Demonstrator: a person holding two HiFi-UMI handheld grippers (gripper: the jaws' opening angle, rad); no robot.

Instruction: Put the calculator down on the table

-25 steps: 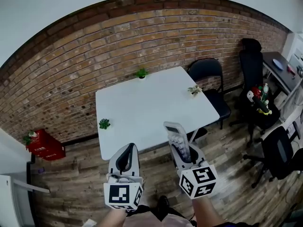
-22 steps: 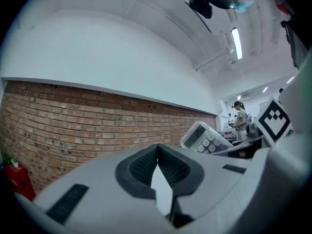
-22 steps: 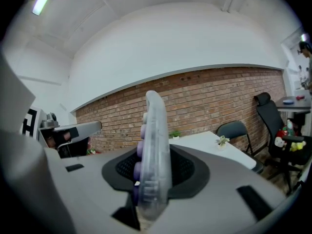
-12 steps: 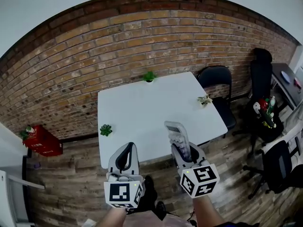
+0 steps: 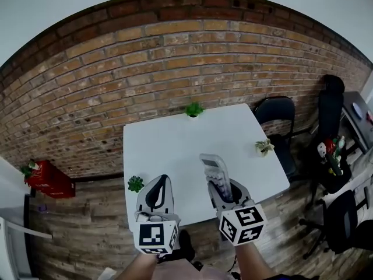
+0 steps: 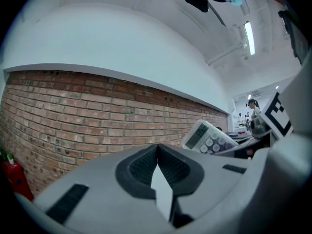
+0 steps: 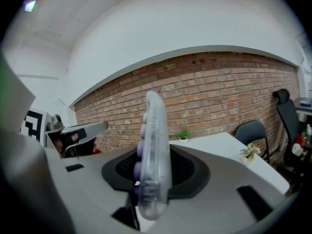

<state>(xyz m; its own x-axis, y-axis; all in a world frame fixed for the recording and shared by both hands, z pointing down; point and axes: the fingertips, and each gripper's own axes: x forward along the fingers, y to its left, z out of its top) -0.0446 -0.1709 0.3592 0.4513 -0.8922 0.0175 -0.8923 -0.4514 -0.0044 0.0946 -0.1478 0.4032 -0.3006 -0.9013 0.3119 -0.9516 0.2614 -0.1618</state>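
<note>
White tabletop (image 5: 175,139) just ahead: my right tongs (image 5: 221,186) pinch the calculator (image 5: 212,165) upright, my left tongs (image 5: 161,182) are pressed together and empty, so I read this as the carry step, and next I lower it flat and let go.

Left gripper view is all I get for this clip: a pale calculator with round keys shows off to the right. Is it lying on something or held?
Observer: Held. The right gripper is shut on the translucent grey calculator, which stands edge-on between its jaws.
Operator: Any table for it to go on?
Observer: Yes, the head view shows a white square table in front of the person; the calculator is not yet set down on it.
Operator: What's on the table?
Observer: Three small green potted plants: one at the far edge, one near the left near corner, one at the right edge.
</note>
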